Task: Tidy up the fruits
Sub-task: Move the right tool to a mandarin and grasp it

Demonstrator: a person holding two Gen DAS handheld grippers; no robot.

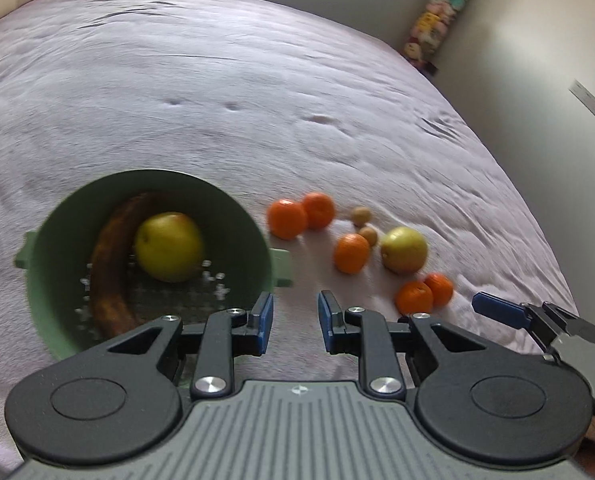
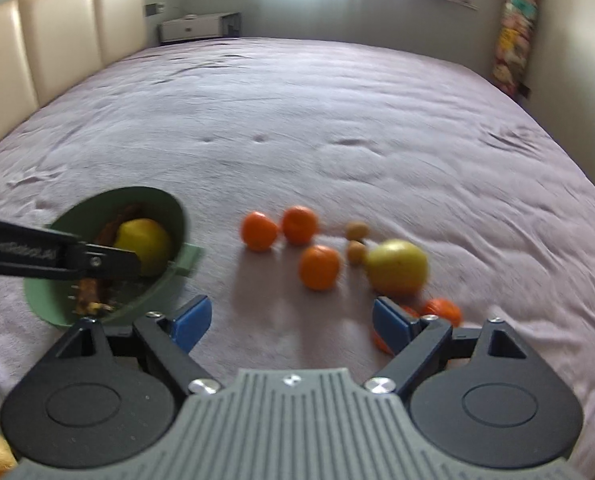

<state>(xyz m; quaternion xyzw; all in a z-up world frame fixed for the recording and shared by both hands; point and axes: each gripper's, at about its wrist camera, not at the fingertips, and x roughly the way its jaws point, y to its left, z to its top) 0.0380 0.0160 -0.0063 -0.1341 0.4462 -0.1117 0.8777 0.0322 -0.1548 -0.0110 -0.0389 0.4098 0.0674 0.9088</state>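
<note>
Green colander, lower left, holds one apple and a banana; oranges and second apple remain on the bed. Left claw slightly open, right claw wide open, both empty.

The one piece of lettering you can find sits in the right wrist view, on the side of the left gripper, just left of the green bowl: pale letters on its black arm. Motion blur smears them; it seems to read something like "GenRobot.AI", but you cannot be sure of every letter. Beside the bowl, the fruit carries no stickers you can read. The small emblem on each gray gripper body is a mark, not text. In the left wrist view, nothing is legible to you.
</note>
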